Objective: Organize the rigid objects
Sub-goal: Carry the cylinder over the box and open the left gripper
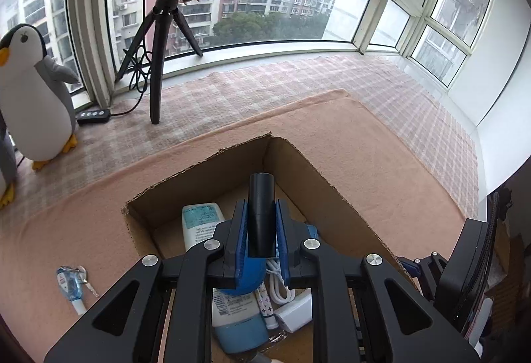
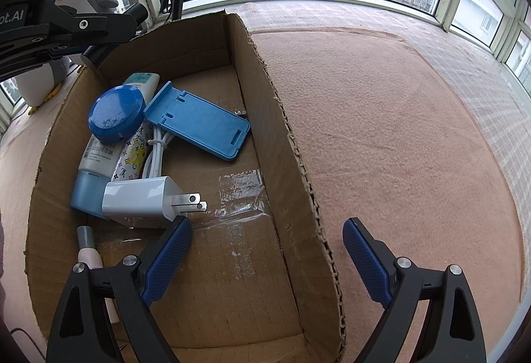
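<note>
My left gripper is shut on a black cylinder and holds it above the open cardboard box. In the right wrist view the same cylinder hangs over the box's far left corner. The box holds a blue round case, a blue phone stand, a white charger, a coiled white cable, several tubes and a pink bottle. My right gripper is open and astride the box's right wall, with nothing between its fingers.
A small clear blue bottle with a key ring lies on the pink blanket left of the box. A penguin plush, a black tripod and a cable remote stand by the window.
</note>
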A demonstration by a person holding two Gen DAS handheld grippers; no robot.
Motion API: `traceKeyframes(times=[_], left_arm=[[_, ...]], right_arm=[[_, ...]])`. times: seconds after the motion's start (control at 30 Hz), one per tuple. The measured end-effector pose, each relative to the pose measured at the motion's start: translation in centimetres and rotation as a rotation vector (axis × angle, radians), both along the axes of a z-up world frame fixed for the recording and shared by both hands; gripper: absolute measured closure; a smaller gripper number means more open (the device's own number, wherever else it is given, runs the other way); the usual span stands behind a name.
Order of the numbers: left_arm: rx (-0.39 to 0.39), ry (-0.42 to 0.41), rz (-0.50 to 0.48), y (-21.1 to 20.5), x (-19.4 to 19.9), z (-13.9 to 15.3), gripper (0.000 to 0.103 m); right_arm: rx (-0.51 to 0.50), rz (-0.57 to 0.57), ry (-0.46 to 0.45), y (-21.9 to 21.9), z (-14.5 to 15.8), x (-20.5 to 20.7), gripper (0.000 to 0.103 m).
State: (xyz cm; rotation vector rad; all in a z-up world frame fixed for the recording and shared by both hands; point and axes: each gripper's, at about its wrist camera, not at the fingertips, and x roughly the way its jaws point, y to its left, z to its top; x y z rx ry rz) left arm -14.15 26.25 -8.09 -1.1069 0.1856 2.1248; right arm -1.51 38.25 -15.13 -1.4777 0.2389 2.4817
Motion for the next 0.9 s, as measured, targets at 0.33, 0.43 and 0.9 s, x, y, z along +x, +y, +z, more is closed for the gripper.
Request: traceKeyframes(times=[0.33,0.43,0.9], left_arm=[[0.001,0.022,0.012,0.1,0.4,0.9,0.02],[0.0,0.025,0.01,0.1,0.5,0.9,0.02],[0.0,0.031,0.06,-2.9,0.1,0.7,0.02]], right_arm=[[0.0,0.0,0.0,0.0,0.0,0.0,0.013],[0.0,0.0,0.001,0.0,0.0,0.0,0.013],[0.0,0.0,0.001,0.0,0.0,0.0,0.013]])
